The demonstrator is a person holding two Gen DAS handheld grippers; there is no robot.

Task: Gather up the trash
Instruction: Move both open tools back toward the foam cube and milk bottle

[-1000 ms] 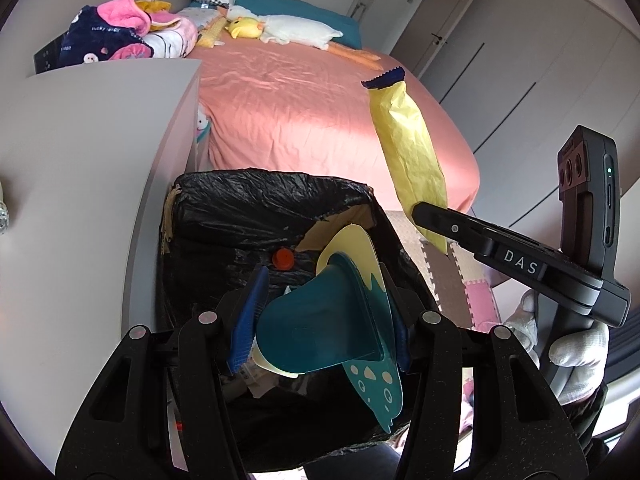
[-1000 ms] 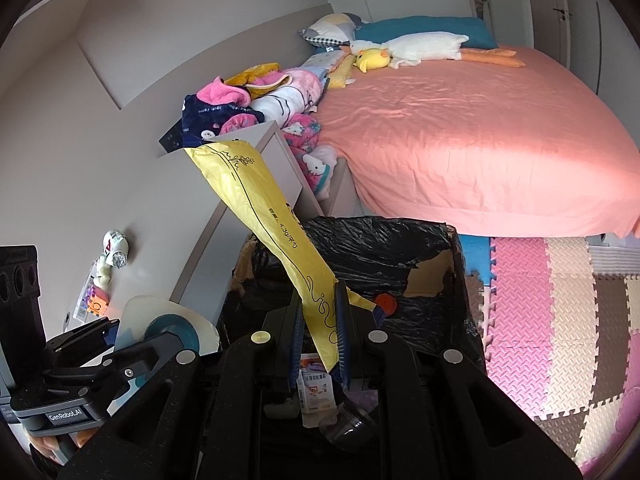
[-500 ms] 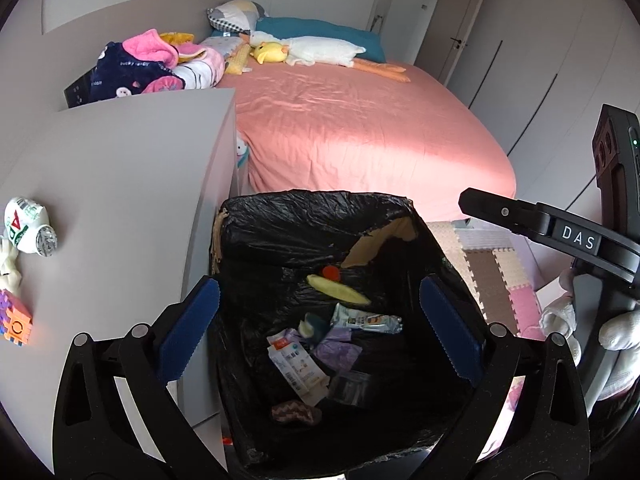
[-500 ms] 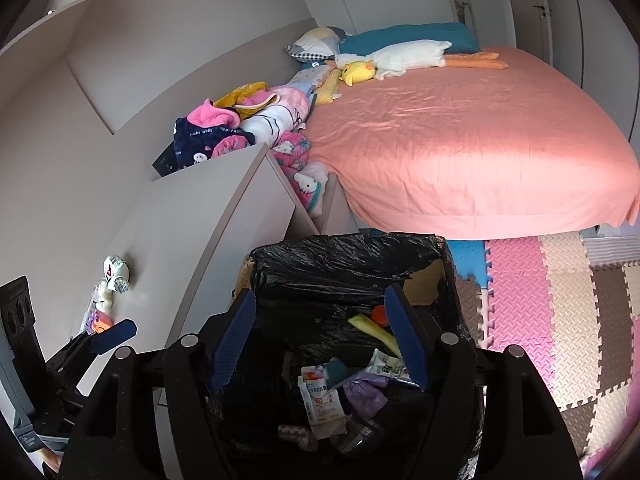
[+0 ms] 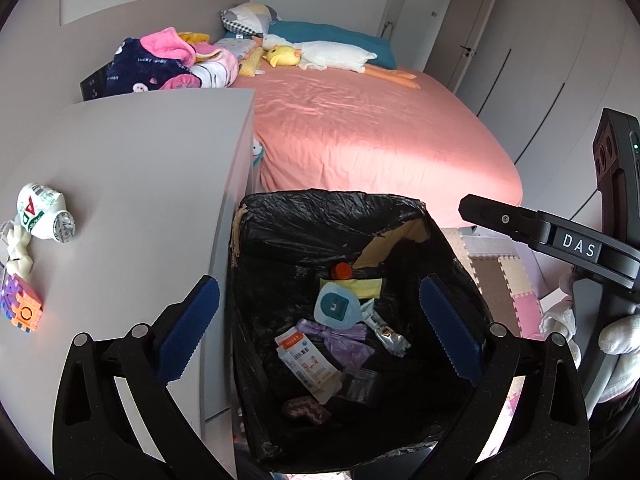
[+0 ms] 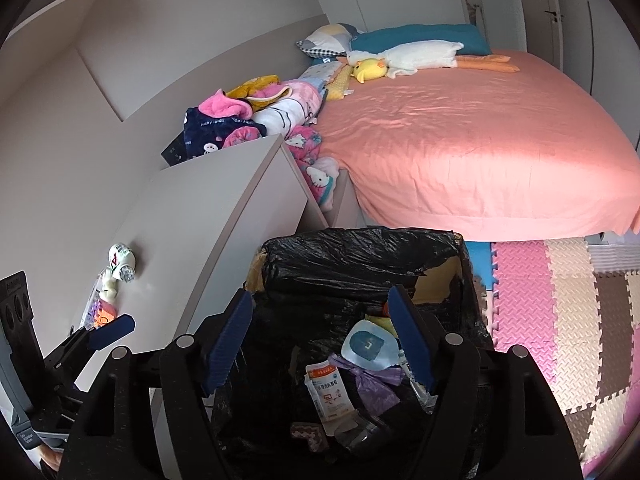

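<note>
Far left of the left tongs (image 5: 316, 324), on the grey worktop (image 5: 132, 184): crumpled white printed paper cup (image 5: 44, 216), long axis crosswise, pointing toward the bin; left nearer. Left tongs spread, empty, over the black-lined trash bin (image 5: 332, 216). Right tongs (image 6: 330, 340) likewise spread, empty, above the binned wrappers.
</note>
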